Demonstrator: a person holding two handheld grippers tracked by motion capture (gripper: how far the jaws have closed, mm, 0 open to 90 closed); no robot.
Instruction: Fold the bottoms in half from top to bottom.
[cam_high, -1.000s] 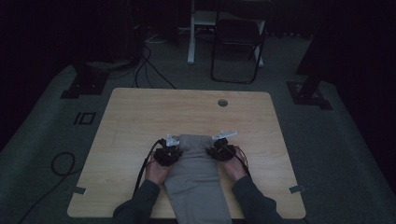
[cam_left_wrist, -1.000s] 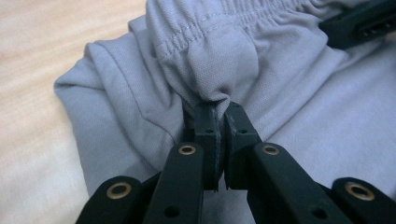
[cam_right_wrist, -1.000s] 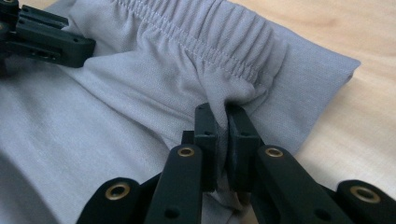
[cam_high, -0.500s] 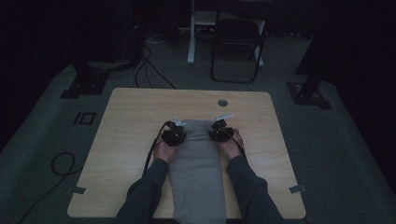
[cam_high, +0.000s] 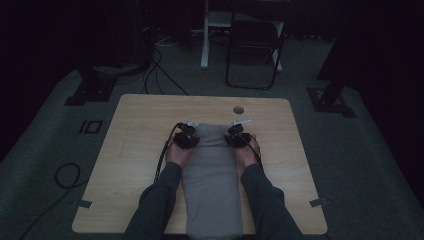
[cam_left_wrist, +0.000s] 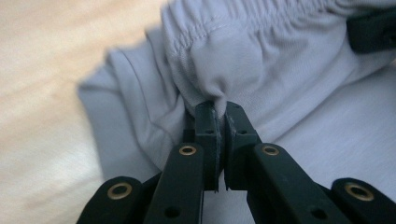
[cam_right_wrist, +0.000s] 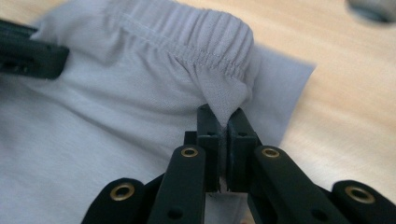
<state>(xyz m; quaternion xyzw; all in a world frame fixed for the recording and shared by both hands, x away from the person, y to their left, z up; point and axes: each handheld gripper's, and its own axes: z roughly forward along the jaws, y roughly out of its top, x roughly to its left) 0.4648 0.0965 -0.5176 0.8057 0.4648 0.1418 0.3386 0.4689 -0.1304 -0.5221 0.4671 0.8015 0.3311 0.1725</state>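
On the dark grey carpeted floor (cam_high: 45, 150) stands the rectangular light wooden table (cam_high: 135, 150), its long edges running left to right, with a small round grommet hole (cam_high: 238, 109) near its far edge. Beyond the table, a black metal folding chair (cam_high: 255, 45) and loose black cables (cam_high: 160, 65) occupy the dim background.

Along the table's centre line lies the grey fabric garment with a gathered elastic waistband (cam_high: 212, 175). It stretches from the near edge, where its lower end hangs over, to a point short of the grommet hole, waistband end farthest from the person. The cloth lies flat and smooth between the two dark-sleeved forearms (cam_high: 155, 200).

The left gripper (cam_high: 186, 136) sits at the waistband's left corner. In the left gripper view its black jaws are pressed together on a pinch of the waistband (cam_left_wrist: 243, 51), the fabric bunching upward from the tips.

The right gripper (cam_high: 236, 136) sits at the waistband's right corner, level with the left. In the right gripper view its jaws are likewise clamped tight on a fold of the gathered band (cam_right_wrist: 210, 42), with bare table showing just beyond the cloth's edge.
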